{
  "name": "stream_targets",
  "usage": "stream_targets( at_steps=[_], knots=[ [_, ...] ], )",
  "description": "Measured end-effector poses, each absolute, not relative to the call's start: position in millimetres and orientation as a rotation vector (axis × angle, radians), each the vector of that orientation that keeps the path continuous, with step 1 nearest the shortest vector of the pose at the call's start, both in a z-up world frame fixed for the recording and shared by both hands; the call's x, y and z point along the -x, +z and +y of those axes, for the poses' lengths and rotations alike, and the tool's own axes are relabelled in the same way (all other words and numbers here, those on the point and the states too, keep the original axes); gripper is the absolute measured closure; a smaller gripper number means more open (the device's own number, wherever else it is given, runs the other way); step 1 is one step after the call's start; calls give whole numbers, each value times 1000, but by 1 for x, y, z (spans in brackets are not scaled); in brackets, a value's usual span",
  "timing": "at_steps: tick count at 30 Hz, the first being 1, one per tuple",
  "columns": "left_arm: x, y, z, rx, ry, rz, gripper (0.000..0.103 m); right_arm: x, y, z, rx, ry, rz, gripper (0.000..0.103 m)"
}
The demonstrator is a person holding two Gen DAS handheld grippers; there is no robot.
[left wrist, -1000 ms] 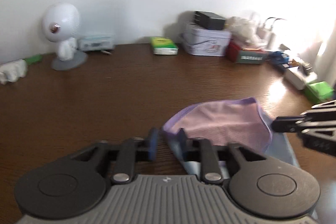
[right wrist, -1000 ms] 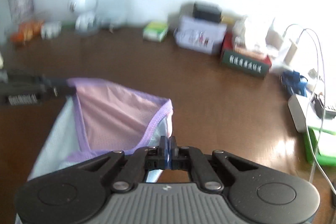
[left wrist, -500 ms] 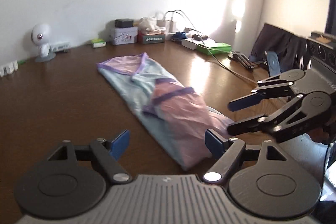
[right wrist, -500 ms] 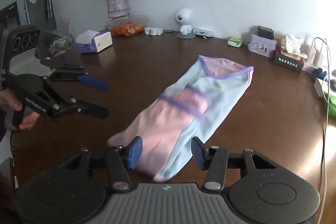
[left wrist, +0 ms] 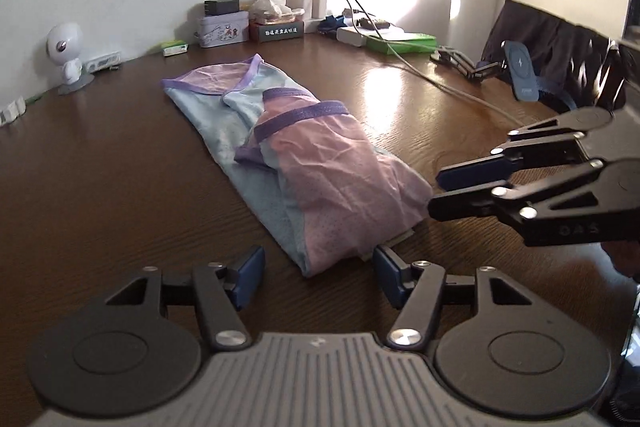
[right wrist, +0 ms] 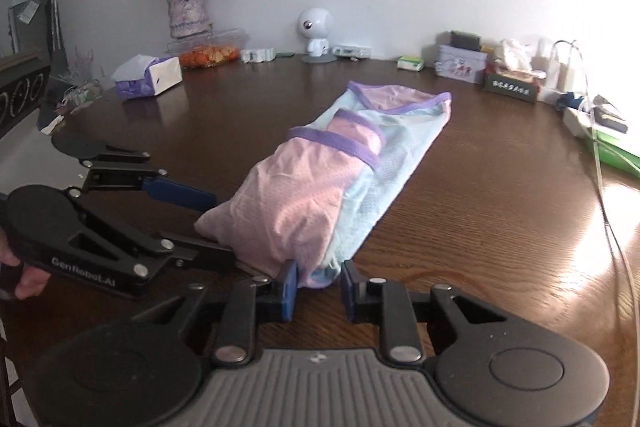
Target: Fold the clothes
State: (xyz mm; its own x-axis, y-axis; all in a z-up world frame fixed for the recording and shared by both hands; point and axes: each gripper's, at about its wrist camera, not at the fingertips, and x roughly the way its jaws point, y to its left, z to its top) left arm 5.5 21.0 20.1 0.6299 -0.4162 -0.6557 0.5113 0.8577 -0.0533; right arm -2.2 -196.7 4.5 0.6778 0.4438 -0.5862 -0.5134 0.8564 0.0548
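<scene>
Wooden table point(right wrist: 480, 195), folded garment point(right wrist: 320, 187), tissue box point(right wrist: 150, 77) aside

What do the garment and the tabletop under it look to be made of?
Pink and light-blue folded garment with purple trim: apparently thin perforated mesh knit; tiny holes and soft creases show. Dark brown table: wood or wood veneer, glossy; grain lines and window glare show.

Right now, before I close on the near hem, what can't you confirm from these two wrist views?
- Garment: its underside and inner layers, hidden by its own folds in both views.
- Left gripper: whether its fingers touch the table, hidden by the cloth's near end; right wrist view.
- Right gripper: cut off by the right edge, left wrist view.
- Tin: print too small.
</scene>
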Motion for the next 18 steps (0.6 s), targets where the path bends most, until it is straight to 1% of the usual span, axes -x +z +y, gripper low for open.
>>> stream_targets(
  at_steps=[1,2,7,10,12,14,18],
  knots=[
    [-3,20,18,-161,-541,705,35,9,5,-199,128,538,601,64],
    [-1,20,15,-178,-549,696,33,16,5,-201,144,536,581,57],
    [8,16,0,-262,-583,667,33,11,0,-202,185,593,577,57],
    [7,12,1,-266,-602,657,33,-5,-5,-196,181,651,622,59],
    [3,12,5,-252,-614,659,40,-9,-5,-190,195,662,620,67],
    [0,12,9,-238,-626,660,61,-13,-4,-189,189,680,625,80],
    [-8,13,17,-211,-650,664,80,-17,-5,-189,171,675,629,90]
  ],
)
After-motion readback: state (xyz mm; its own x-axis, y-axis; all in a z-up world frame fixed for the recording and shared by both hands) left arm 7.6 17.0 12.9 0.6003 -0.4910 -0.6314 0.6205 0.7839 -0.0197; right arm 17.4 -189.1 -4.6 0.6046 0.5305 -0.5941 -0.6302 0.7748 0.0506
